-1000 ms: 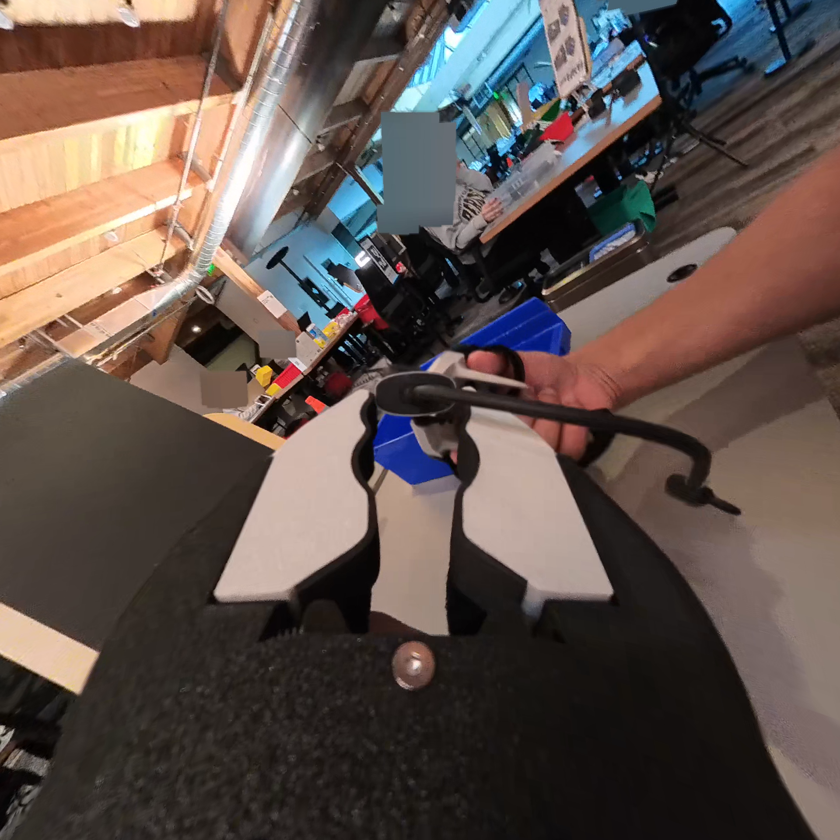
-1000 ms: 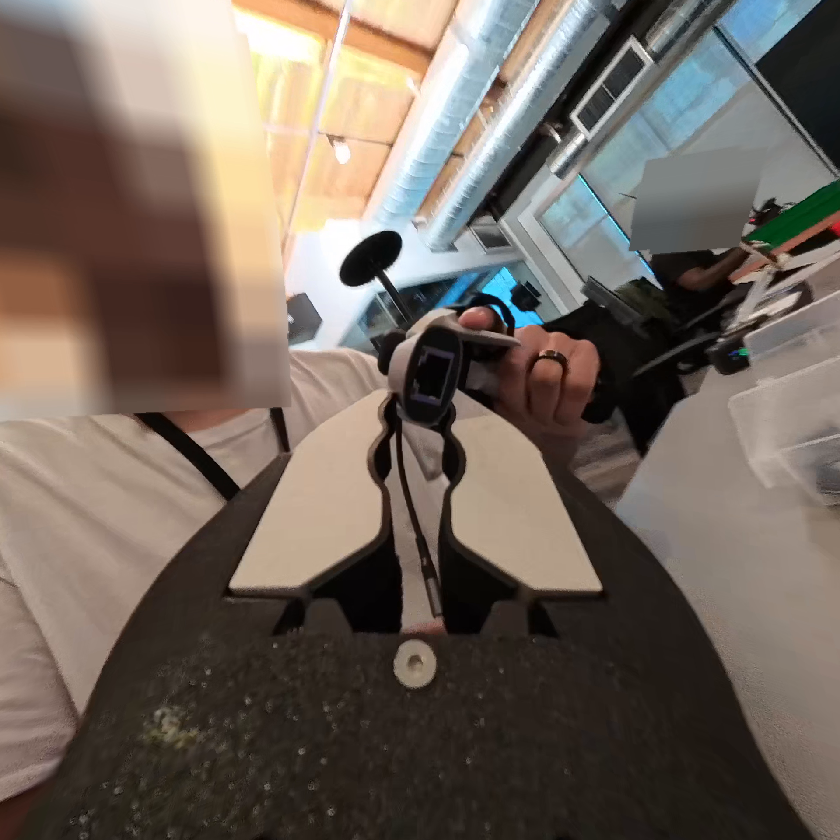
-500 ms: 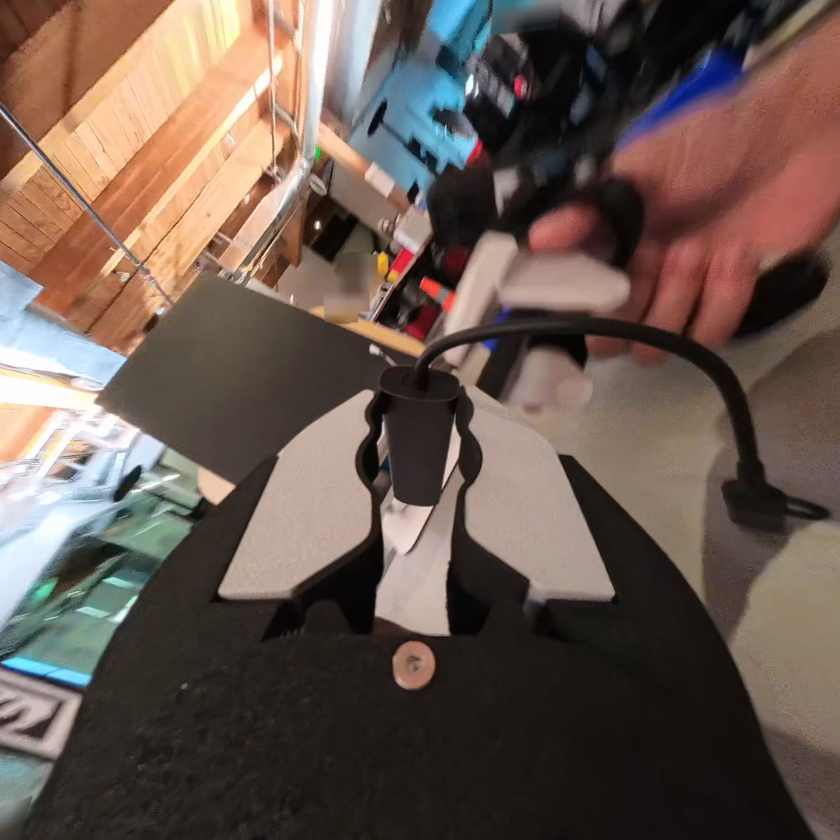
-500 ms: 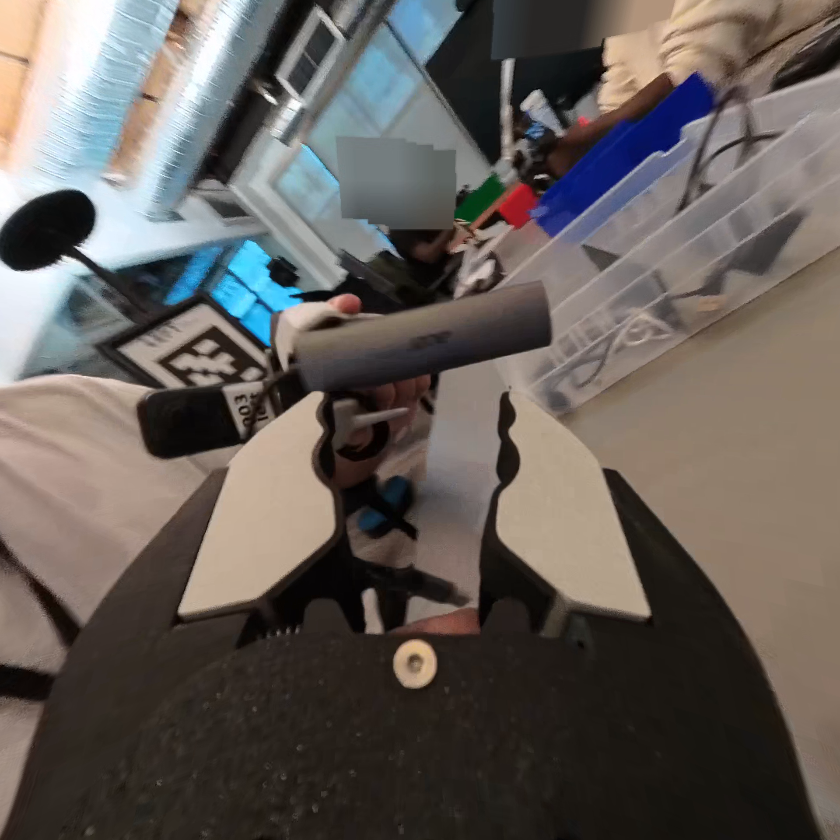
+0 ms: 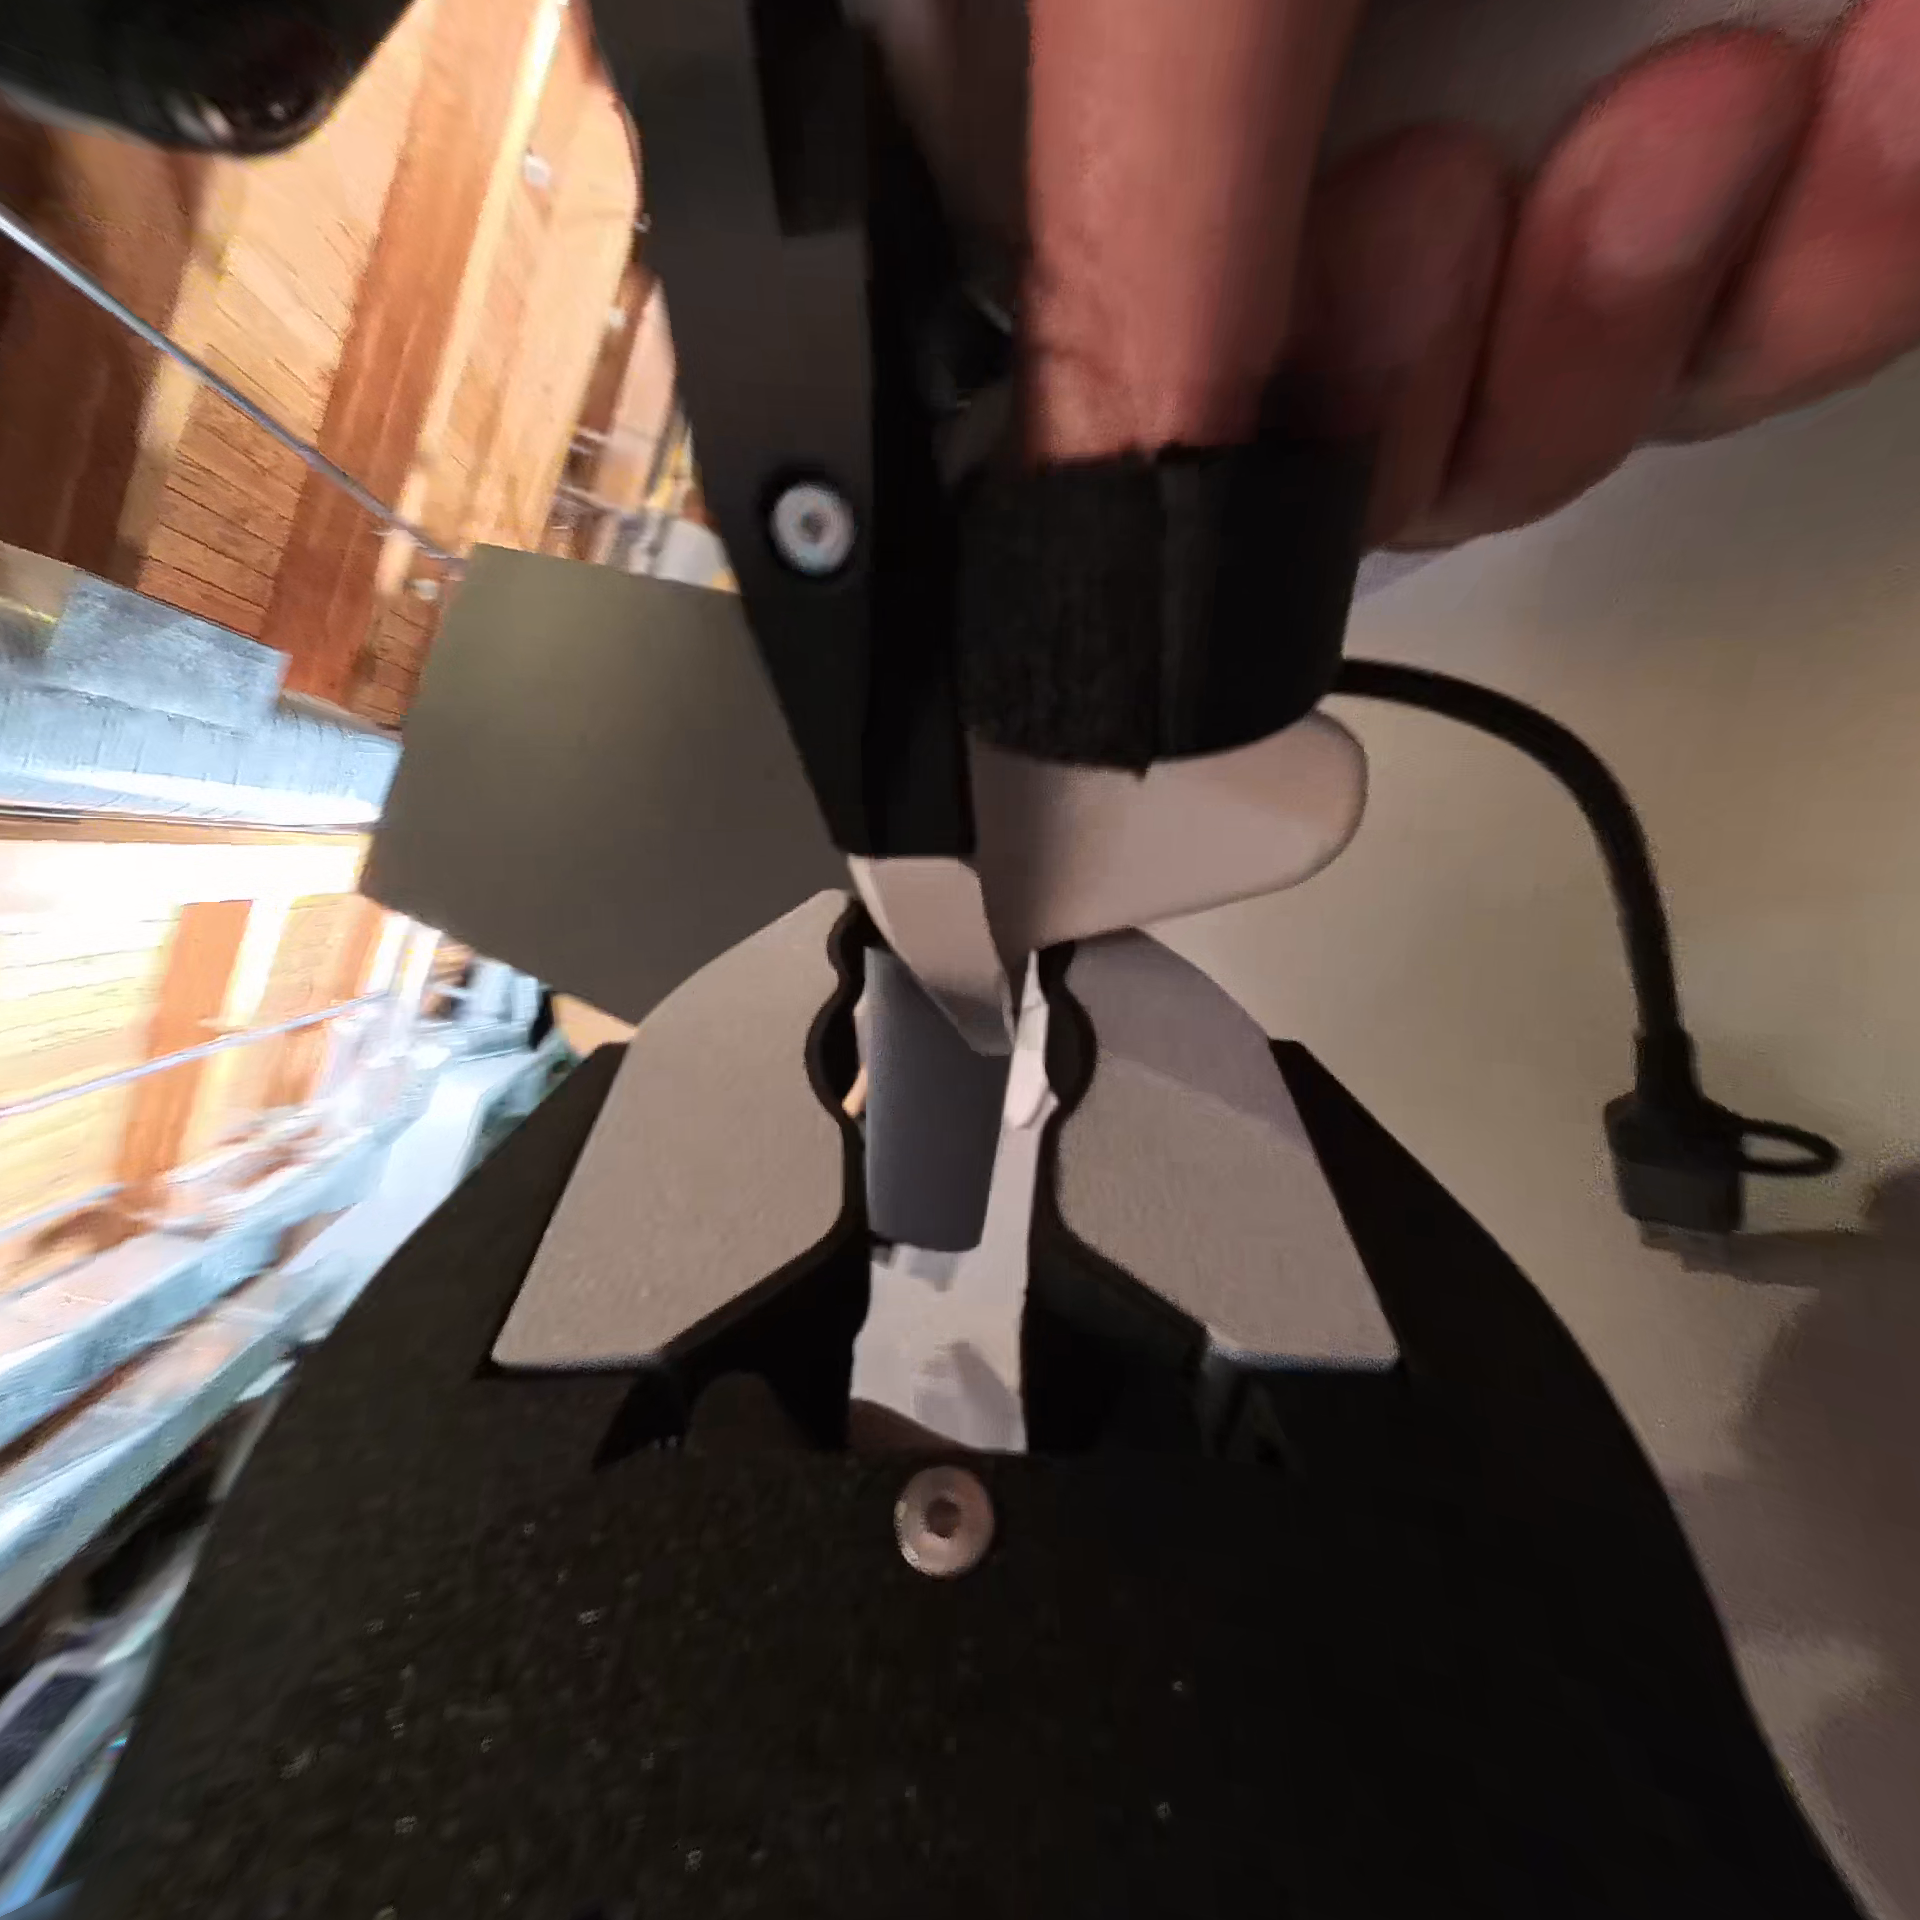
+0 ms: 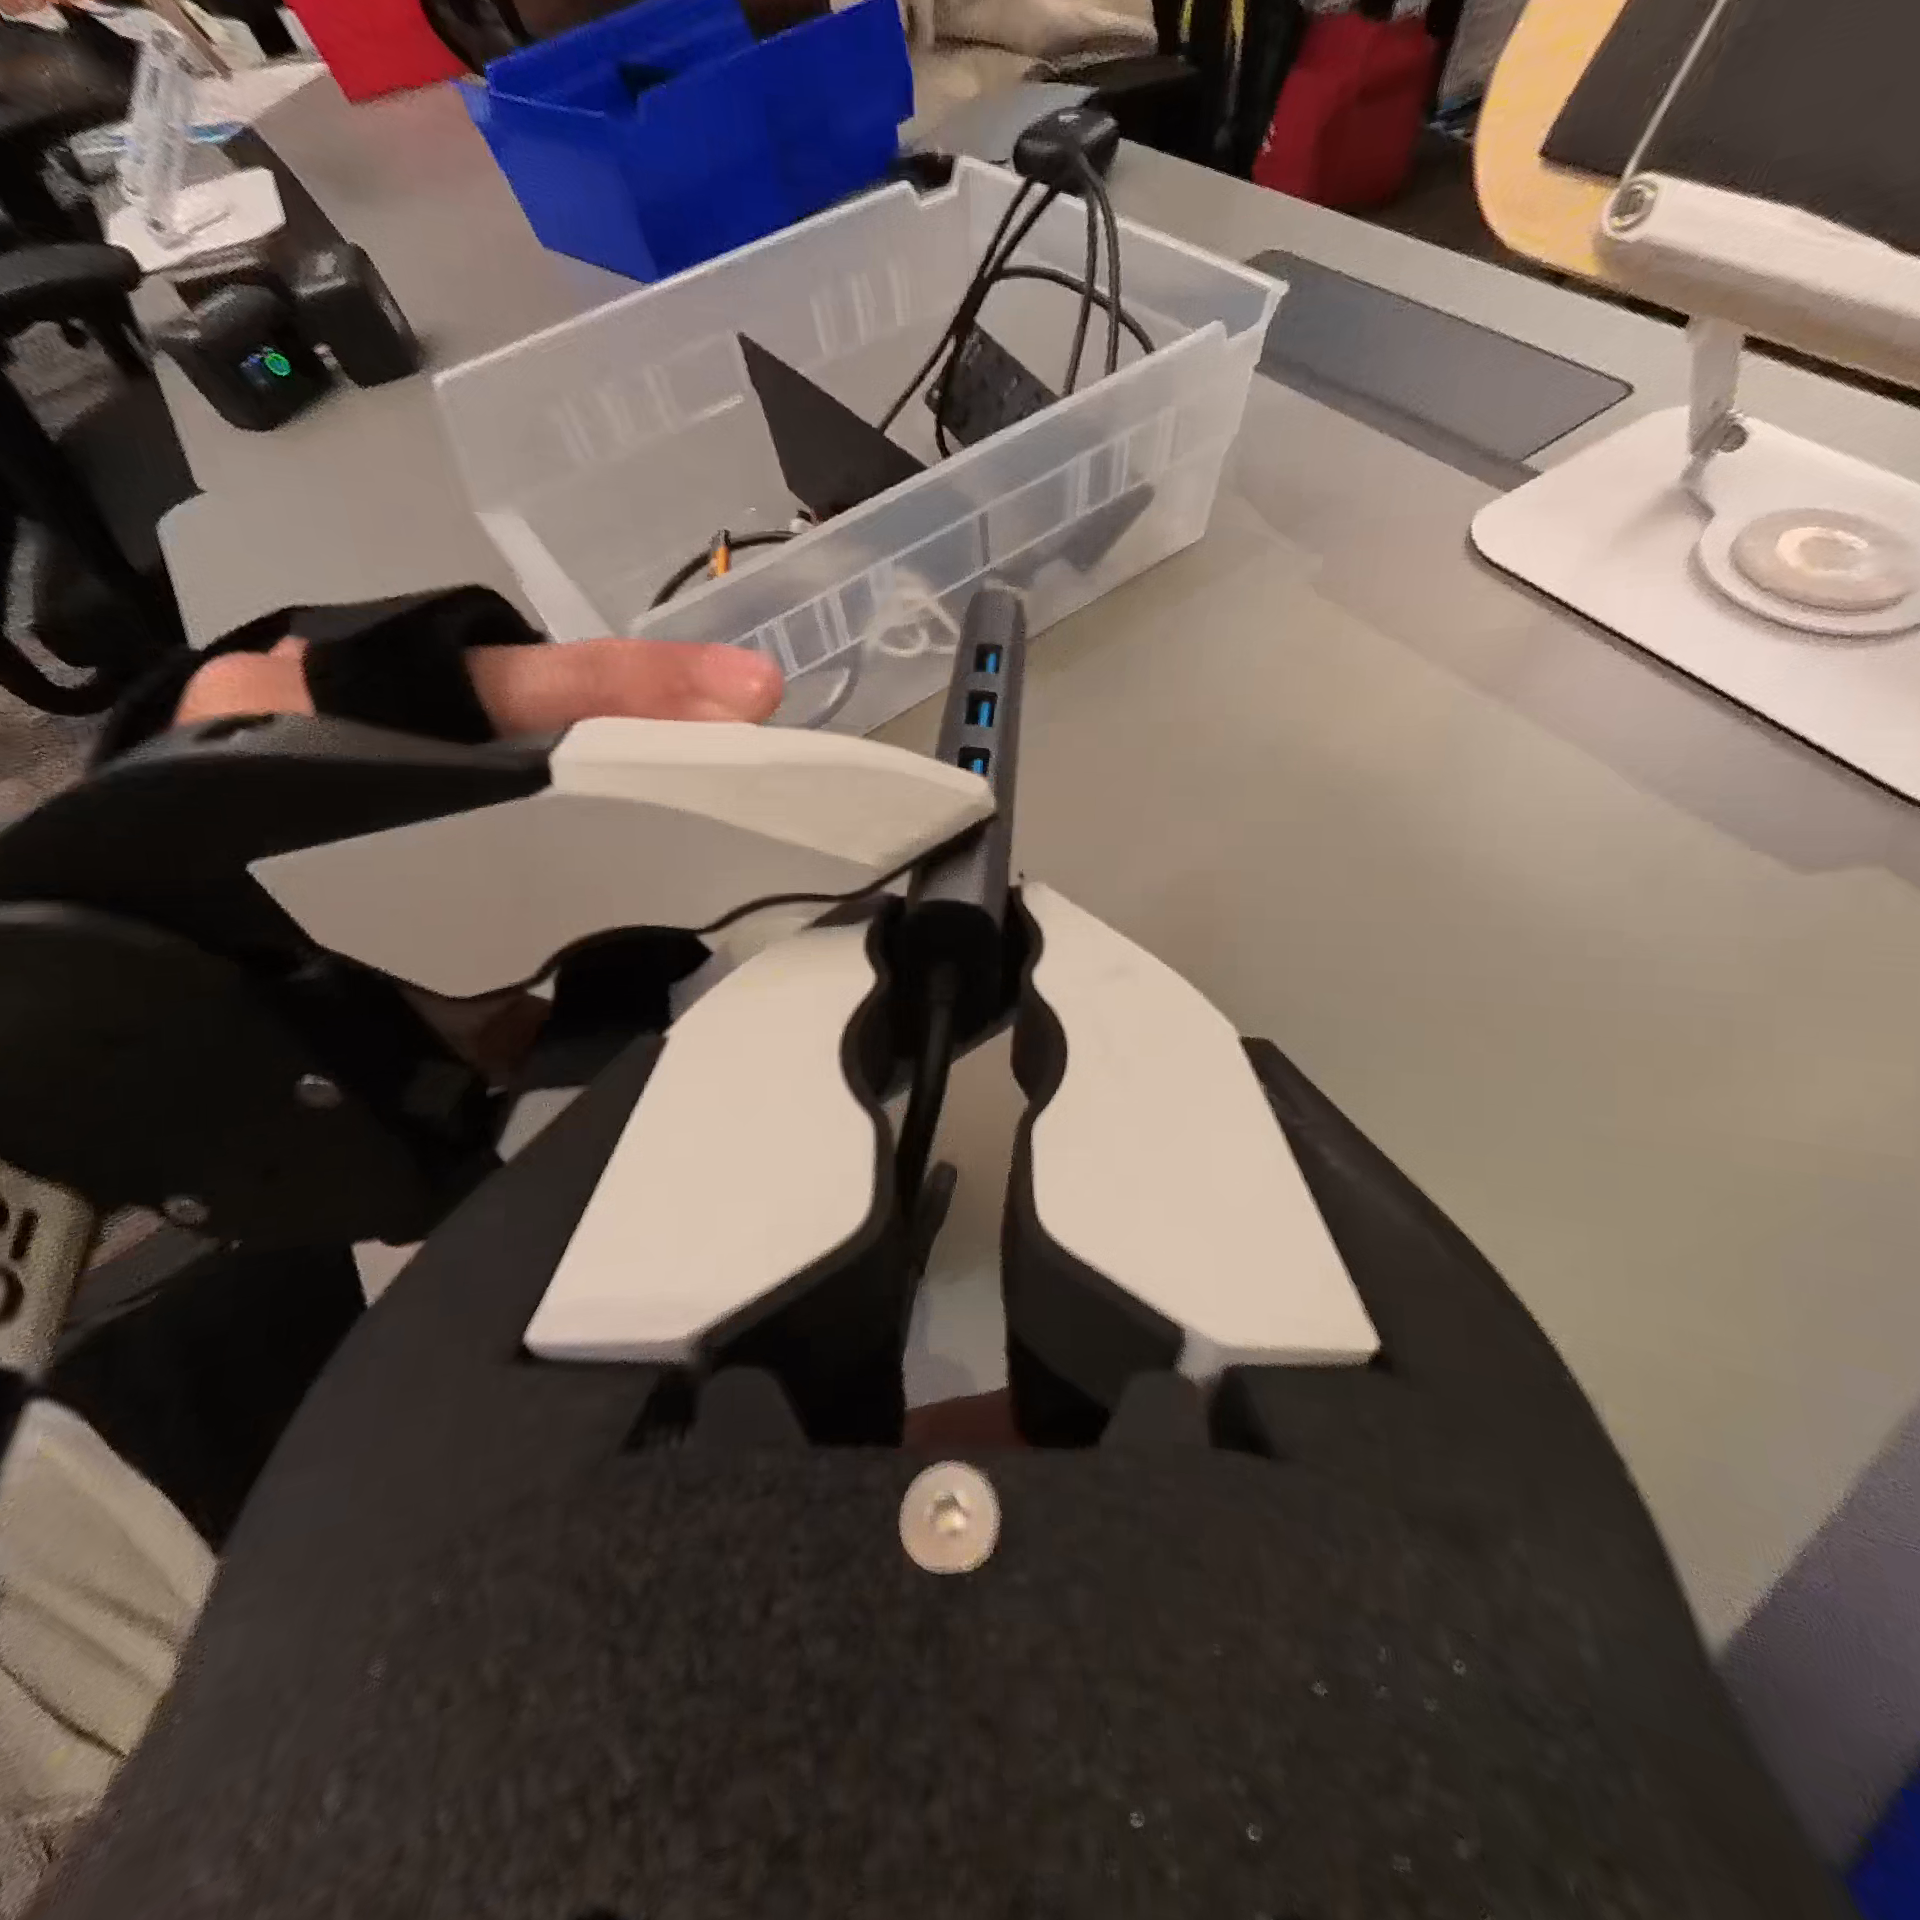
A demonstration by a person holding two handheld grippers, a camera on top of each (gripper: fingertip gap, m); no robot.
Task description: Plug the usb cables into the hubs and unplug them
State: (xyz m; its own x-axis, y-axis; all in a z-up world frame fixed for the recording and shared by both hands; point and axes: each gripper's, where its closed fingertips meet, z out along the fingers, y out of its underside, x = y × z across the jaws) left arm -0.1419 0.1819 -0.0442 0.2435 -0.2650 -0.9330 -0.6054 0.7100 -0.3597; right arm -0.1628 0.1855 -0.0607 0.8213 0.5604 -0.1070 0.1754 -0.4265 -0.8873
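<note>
A slim grey USB hub (image 6: 982, 717) with blue ports is held above the table by both grippers. My left gripper (image 5: 951, 956) is shut on the hub's body (image 5: 920, 1122). In the right wrist view it comes in from the left (image 6: 935, 847). My right gripper (image 6: 956, 914) is shut on the hub's black cable end. Its white fingers (image 5: 1164, 821) and the hand on it fill the top of the left wrist view. The hub's black cable (image 5: 1621, 862) curves down to a loose plug (image 5: 1678, 1179) and also runs back between my right fingers (image 6: 925, 1091).
A clear plastic bin (image 6: 1195, 457) with cables and a black hub stands just beyond the grippers. Behind it are a blue bin (image 6: 707, 135) and a black device with a green light (image 6: 270, 364). A white stand base (image 6: 1558, 561) sits at right on the grey table (image 6: 1403, 935).
My right gripper was open half a second ago; it has swung down toward the table and shut on the hub's cable end. My left gripper kept hold of the hub.
</note>
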